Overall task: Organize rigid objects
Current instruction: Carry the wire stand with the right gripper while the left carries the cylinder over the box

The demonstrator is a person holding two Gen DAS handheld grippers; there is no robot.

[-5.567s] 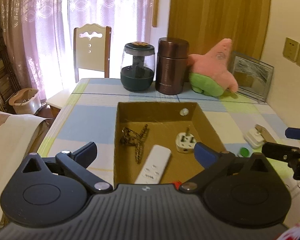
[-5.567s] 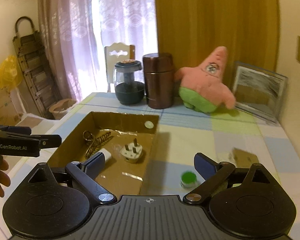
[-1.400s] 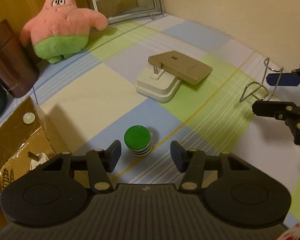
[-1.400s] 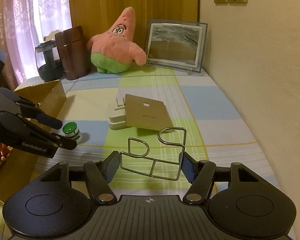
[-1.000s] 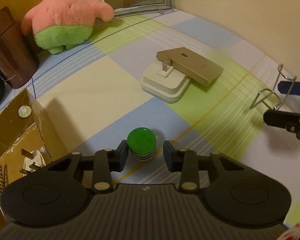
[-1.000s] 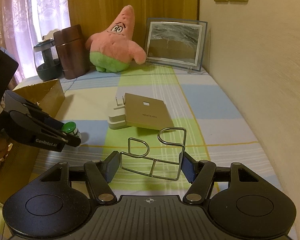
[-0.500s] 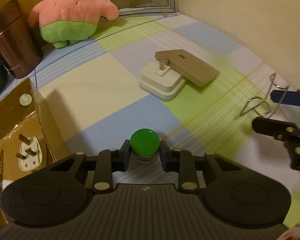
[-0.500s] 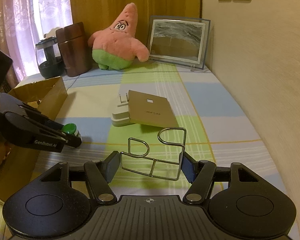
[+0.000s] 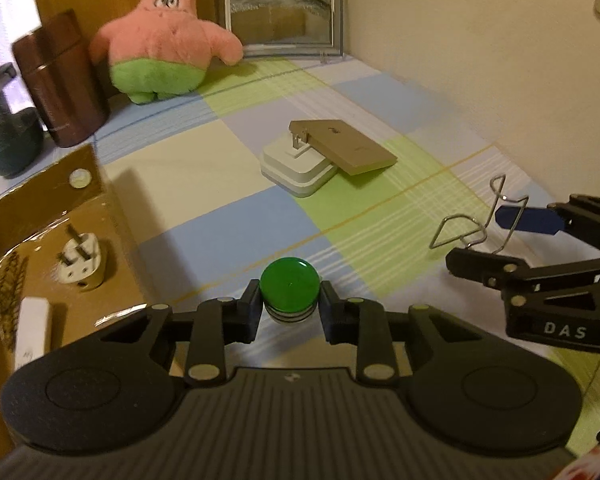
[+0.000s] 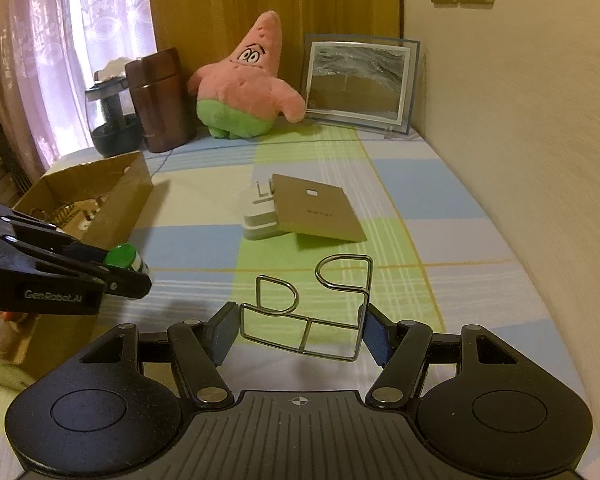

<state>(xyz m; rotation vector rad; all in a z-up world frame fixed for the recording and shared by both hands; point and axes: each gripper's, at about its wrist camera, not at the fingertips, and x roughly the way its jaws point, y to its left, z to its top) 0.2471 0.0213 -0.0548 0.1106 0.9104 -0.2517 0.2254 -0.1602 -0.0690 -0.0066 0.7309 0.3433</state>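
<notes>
My left gripper (image 9: 288, 314) is shut on a small green-capped bottle (image 9: 289, 287), held just above the checked tablecloth; the bottle also shows in the right wrist view (image 10: 123, 258). My right gripper (image 10: 300, 332) is shut on a bent wire rack (image 10: 320, 304), lifted off the cloth; the rack shows in the left wrist view (image 9: 476, 224) at the right. A cardboard box (image 9: 36, 208) on the left holds a white plug (image 9: 80, 260), a white remote (image 9: 30, 332) and a hair clip (image 9: 4, 276).
A white charger (image 9: 300, 164) with a tan card (image 9: 340, 144) lying on it sits mid-table. A Patrick plush (image 10: 244, 88), a brown canister (image 10: 160, 100), a dark jar (image 10: 112, 116) and a framed picture (image 10: 358, 84) line the back. A wall runs along the right.
The left gripper closed on the green-capped bottle and lifted it, swinging left so more of the box shows. The right gripper keeps the wire rack, held slightly higher.
</notes>
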